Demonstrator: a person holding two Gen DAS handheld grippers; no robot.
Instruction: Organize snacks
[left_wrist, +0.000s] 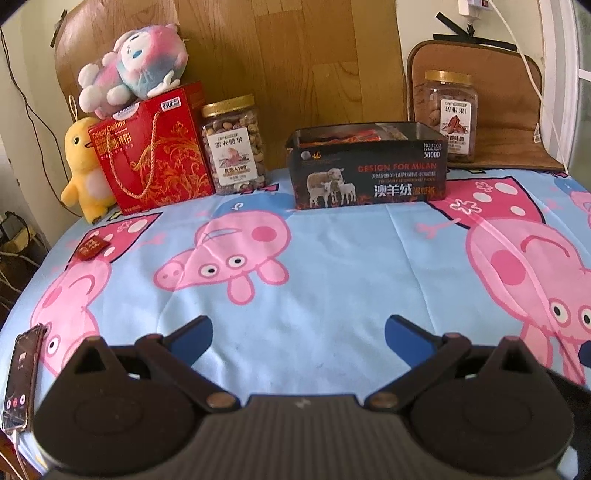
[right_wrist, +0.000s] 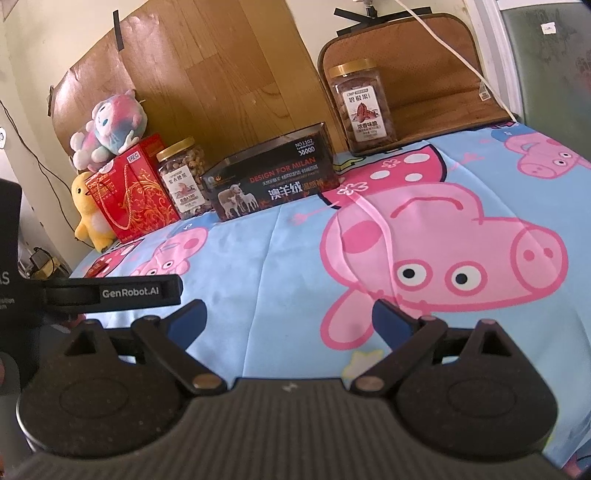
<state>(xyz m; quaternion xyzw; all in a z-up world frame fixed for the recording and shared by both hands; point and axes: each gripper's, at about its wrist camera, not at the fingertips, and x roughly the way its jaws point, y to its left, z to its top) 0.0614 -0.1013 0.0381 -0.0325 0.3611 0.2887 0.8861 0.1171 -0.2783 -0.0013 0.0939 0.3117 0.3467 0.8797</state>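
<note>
Behind the black box (left_wrist: 369, 173), printed with sheep and glossy lettering, our task looks barely begun: orange-red packets already show inside its open top, yet other snacks stand outside it. Left of the box, a clear ribbed jar of mixed nuts (left_wrist: 232, 147) with a gold lid sits touching a red gift carton (left_wrist: 155, 155) with a rope handle. Right of the box and behind it, a squarer pecan jar (left_wrist: 452, 118) rests on a brown quilted mat (left_wrist: 509, 110). Well to the left of the box, nearer us, one small red packet (left_wrist: 91, 248) lies flat on the soft cartoon-pig cloth (left_wrist: 332, 258). We hold our left gripper (left_wrist: 298, 334) and right gripper (right_wrist: 289, 318) spread wide, both empty, well short of the box.
</note>
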